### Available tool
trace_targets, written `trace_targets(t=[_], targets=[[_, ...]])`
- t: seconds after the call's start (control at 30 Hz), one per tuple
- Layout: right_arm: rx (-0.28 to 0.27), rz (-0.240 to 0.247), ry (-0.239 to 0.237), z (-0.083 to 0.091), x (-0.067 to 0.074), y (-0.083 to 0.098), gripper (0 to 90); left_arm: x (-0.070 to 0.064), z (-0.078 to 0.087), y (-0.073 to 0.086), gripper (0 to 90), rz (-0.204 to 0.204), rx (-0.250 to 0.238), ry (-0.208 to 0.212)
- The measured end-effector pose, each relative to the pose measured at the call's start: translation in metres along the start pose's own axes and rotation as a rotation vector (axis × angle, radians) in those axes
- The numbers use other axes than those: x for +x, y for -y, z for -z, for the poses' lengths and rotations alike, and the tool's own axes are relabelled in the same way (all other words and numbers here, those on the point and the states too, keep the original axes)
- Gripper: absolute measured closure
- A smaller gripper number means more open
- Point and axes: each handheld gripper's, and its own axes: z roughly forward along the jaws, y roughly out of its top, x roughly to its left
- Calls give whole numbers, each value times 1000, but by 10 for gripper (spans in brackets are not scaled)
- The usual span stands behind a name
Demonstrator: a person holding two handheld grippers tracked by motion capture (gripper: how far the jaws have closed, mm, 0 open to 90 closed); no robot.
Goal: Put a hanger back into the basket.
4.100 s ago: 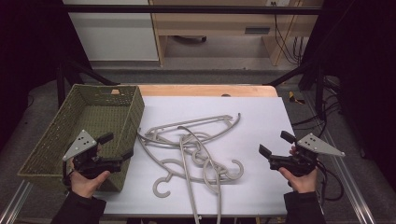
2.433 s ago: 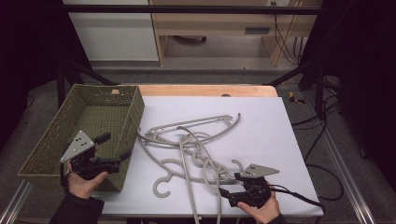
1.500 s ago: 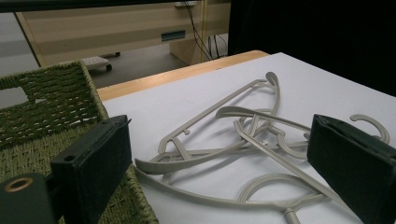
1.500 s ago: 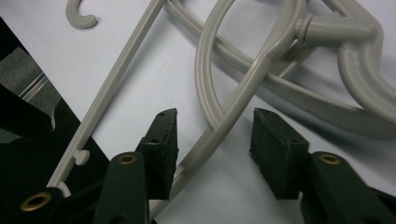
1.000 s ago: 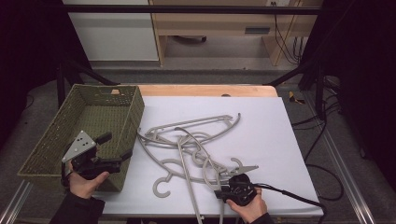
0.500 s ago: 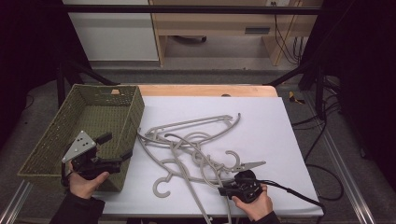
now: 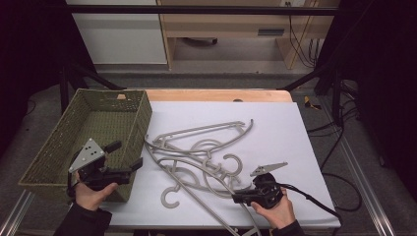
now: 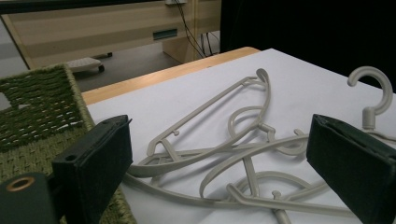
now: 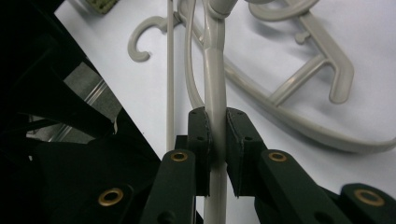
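Observation:
Several beige plastic hangers (image 7: 196,132) lie tangled on the white table top (image 7: 280,123). At the front edge, my right gripper (image 7: 238,198) is shut on the arm of one hanger. Its jaws have just been closing, and in the right gripper view the pads of that gripper (image 9: 218,126) press on the round bar (image 9: 215,70) from both sides. My left gripper (image 7: 127,155) is held open by the basket's near right corner. In the left gripper view its wide-apart jaws (image 8: 219,172) face the hanger pile (image 8: 243,126) with nothing between them.
A green woven basket (image 7: 142,115) stands at the table's left side, and its wall (image 8: 37,107) shows beside my left jaw. A cable trails right from the right gripper. The wooden table edge (image 7: 216,95) runs along the back, with dark stands at both sides.
My right gripper has closed on the hanger's bar and risen a little toward the right, and the tangle has shifted with it. The left hand has stayed still.

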Motion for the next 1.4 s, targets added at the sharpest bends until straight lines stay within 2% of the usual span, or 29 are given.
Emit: trace_targets(t=[0.1, 0.2, 0.33, 0.43, 0.6, 0.8, 0.83, 0.87, 1.03, 1.1, 1.2, 1.23, 1.4], targets=[[-3, 14, -2, 6, -1, -5, 809, -6, -2, -2, 65, -18, 11, 21], [-23, 50, -24, 13, -4, -15, 810, -13, -4, -4, 65, -37, 22, 44], [-33, 104, -42, 19, -7, -28, 809, -24, -9, -8, 63, -84, 55, 79], [-31, 133, -61, 20, -10, -37, 809, -31, -17, -10, 62, -113, 89, 106], [-22, 203, -80, 20, -12, -48, 809, -38, -31, -10, 69, -156, 153, 123], [22, 257, -114, 18, -8, -54, 809, -48, -48, -8, 90, -225, 231, 153], [23, 266, -120, 18, -8, -55, 809, -50, -51, -7, 95, -247, 242, 148], [34, 269, -122, 17, -6, -56, 809, -51, -53, -7, 110, -248, 242, 151], [62, 289, -154, 10, -3, -58, 809, -57, -63, -3, 175, -311, 298, 183], [73, 294, -163, 8, -2, -58, 809, -59, -66, -2, 226, -349, 328, 195], [88, 302, -170, 4, 0, -58, 808, -65, -72, 2, 316, -378, 354, 210], [88, 297, -176, 3, 0, -58, 808, -68, -74, 4, 345, -406, 368, 214], [108, 303, -183, 1, 1, -57, 808, -77, -79, 9, 493, -474, 397, 208]])
